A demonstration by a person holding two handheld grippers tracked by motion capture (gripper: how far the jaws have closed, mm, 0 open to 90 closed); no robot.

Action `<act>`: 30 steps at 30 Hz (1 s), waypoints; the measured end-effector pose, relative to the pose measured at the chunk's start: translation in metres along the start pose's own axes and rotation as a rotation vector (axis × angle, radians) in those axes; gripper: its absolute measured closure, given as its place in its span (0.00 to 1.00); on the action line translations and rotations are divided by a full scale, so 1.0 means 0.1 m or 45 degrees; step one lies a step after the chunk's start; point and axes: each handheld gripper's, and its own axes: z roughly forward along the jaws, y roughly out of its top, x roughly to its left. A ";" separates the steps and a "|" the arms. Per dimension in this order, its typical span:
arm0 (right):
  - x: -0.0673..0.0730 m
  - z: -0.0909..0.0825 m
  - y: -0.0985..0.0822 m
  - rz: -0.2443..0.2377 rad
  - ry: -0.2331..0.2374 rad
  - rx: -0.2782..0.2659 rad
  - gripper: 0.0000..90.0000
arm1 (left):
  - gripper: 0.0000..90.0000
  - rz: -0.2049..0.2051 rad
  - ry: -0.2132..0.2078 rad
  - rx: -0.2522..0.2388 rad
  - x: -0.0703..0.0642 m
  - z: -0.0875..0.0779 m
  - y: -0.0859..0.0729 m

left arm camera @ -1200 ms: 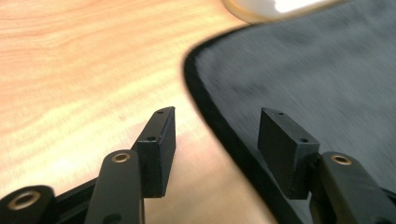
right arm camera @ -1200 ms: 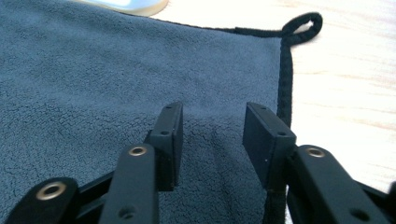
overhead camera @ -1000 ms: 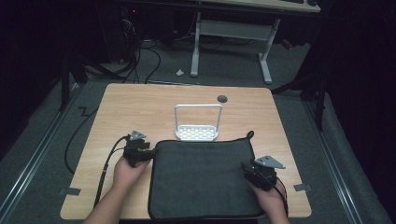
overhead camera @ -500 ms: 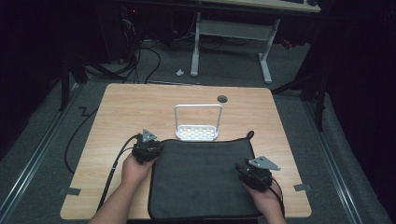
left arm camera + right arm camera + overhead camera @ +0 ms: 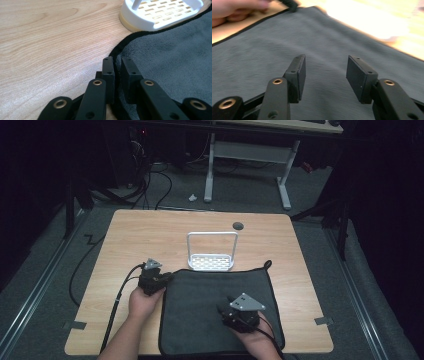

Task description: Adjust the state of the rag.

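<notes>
The wooden worktop (image 5: 150,235) carries a dark grey mat (image 5: 210,305) spread flat on its near half, with a small white rack (image 5: 211,261) standing just beyond the mat's far edge. The mat looks wholly unfolded, so the work on it seems barely begun. The left hand-held gripper (image 5: 117,68) sits at the mat's far left corner, its jaws nearly closed on the black-bound edge; the grip looks made or almost made, but nothing is lifted. The right hand-held gripper (image 5: 325,72) hovers over the mat's near right part with its jaws wide apart and holding nothing. It has yet to take an edge before any fold or lift can follow.
</notes>
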 end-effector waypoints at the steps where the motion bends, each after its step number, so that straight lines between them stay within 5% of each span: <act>1: 0.06 0.04 0.01 -0.019 0.025 0.010 0.55 | 0.90 -0.001 0.000 0.000 0.00 0.00 0.00; 12: 0.76 0.37 0.14 -0.131 0.262 0.099 0.51 | 0.90 -0.002 -0.004 0.000 0.00 0.00 0.00; 21: 1.31 0.56 0.22 -0.222 0.388 0.129 0.50 | 0.90 -0.003 -0.004 0.000 0.00 0.00 0.00; 30: 1.53 0.65 0.20 -0.278 0.428 0.181 0.51 | 0.90 -0.006 -0.003 -0.002 0.00 0.00 0.00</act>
